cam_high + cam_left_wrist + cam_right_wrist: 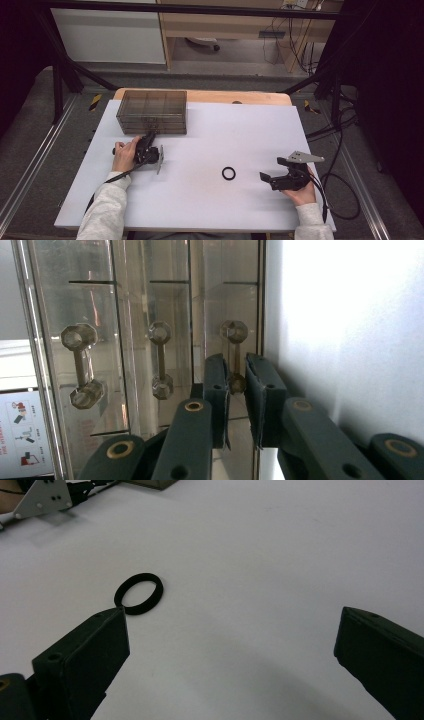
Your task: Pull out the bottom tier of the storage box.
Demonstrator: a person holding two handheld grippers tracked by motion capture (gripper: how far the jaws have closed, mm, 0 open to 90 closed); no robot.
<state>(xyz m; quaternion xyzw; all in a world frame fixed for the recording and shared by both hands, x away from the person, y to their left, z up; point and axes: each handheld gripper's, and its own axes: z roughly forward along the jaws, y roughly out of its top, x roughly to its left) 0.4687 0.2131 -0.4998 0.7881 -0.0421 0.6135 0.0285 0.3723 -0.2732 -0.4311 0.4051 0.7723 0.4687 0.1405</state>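
Drawer handle point(234, 357), rightmost of three on the clear drawer box point(152, 111), sits at centre frame in the left gripper view, pinched between the left gripper's point(237, 390) jaws. Right gripper point(230, 650) spread wide, nothing in it, low in its own view; black ring point(139, 593) lies just beyond its left jaw. Risk: grip is near the handle's lower knob, so a pull could slip off or drag the whole light box across the white table point(210, 200). Count: three handles, one box, one ring, two grippers.
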